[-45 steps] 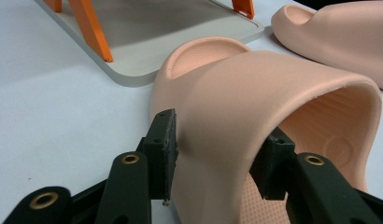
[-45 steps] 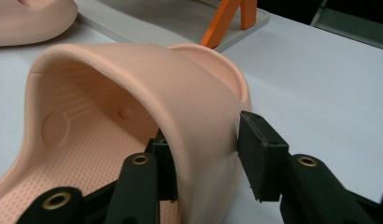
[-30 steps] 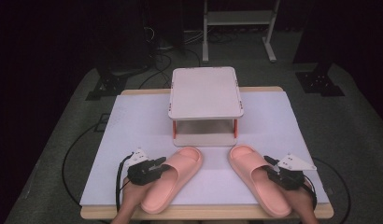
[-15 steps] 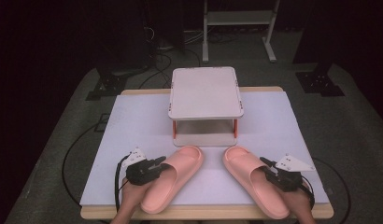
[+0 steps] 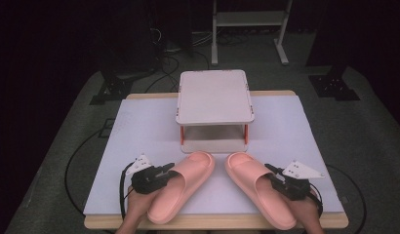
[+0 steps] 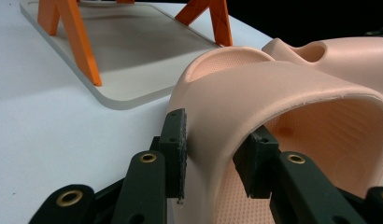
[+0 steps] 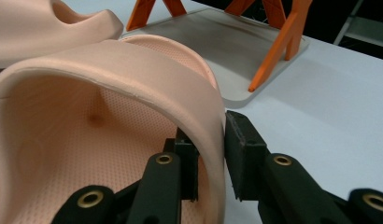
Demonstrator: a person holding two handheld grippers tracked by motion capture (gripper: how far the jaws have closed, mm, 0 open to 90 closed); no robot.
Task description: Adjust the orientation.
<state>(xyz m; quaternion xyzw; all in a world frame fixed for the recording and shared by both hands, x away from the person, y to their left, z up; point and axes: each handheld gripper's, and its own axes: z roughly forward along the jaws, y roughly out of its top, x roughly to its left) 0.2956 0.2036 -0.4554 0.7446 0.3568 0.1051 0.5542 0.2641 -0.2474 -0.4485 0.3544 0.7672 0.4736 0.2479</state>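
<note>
Two pink slippers lie on the white table near its front edge, toes toward a small two-tier stand point(image 5: 215, 95). My left gripper point(image 5: 166, 171) is shut on the strap wall of the left slipper point(image 5: 181, 187). In the left gripper view one pad point(image 6: 176, 144) presses outside the strap point(image 6: 283, 88) and the other sits inside it. My right gripper point(image 5: 273, 176) is shut on the strap side of the right slipper point(image 5: 259, 192). In the right gripper view its jaws pinch the strap's edge point(image 7: 110, 74).
The stand has a pale top tray, orange legs point(image 6: 84, 46) and a grey base plate point(image 7: 227, 46) just beyond the slippers' toes. The white table cover point(image 5: 139, 126) spreads to both sides. Cables trail from both grippers over the front edge. A dark floor with equipment stands surrounds the table.
The right slipper has shifted left, toward the other slipper, together with my right gripper. The left gripper and its slipper have stayed put.
</note>
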